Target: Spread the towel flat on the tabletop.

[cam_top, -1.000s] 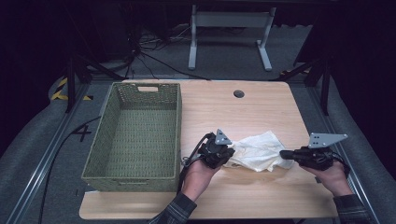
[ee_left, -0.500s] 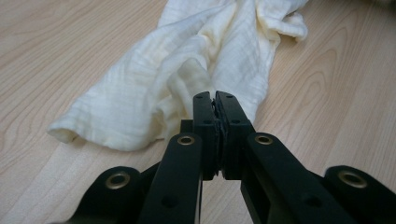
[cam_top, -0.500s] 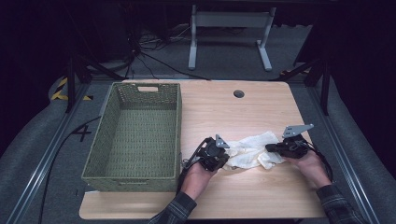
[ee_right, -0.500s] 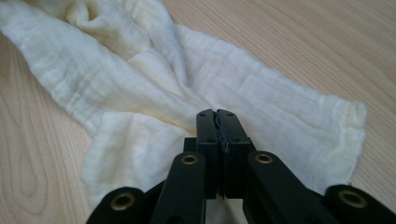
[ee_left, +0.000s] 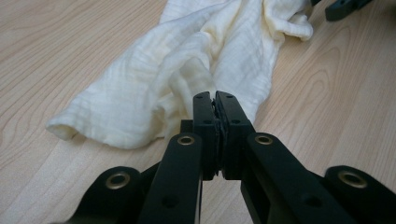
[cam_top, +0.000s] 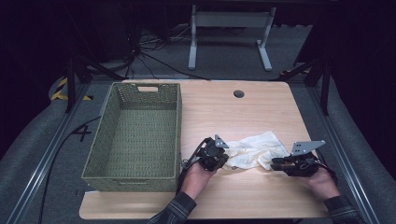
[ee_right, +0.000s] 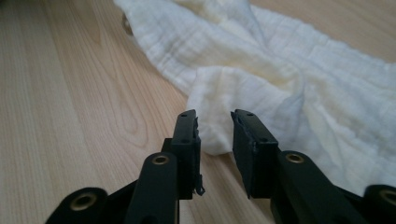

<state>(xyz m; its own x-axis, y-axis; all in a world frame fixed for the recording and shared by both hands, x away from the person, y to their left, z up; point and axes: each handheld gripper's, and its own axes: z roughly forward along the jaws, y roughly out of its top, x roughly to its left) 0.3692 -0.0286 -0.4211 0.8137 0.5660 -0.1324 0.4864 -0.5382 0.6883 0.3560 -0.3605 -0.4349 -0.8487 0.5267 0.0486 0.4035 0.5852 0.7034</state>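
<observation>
A crumpled cream cloth (cam_top: 254, 149) lies on the wooden table (cam_top: 233, 112), right of the basket. My left gripper (cam_top: 223, 161) is at the cloth's left end. In the left gripper view its jaws (ee_left: 215, 97) are pressed together with a fold of the cloth (ee_left: 187, 60) pinched at their tips. My right gripper (cam_top: 274, 164) sits at the cloth's near right edge. In the right gripper view it (ee_right: 215, 116) is open, low over the table, and a corner of the cloth (ee_right: 280, 70) lies in the gap between the jaws.
A green woven basket (cam_top: 178, 126) stands empty on the table's left half, just left of my left hand. A round cable hole (cam_top: 239, 94) is near the far edge. Bare wood stretches behind and in front of the cloth.
My right gripper has moved left from the table's right side to the cloth's right edge and lowered to its corner. The left gripper has stayed put, holding the cloth.
</observation>
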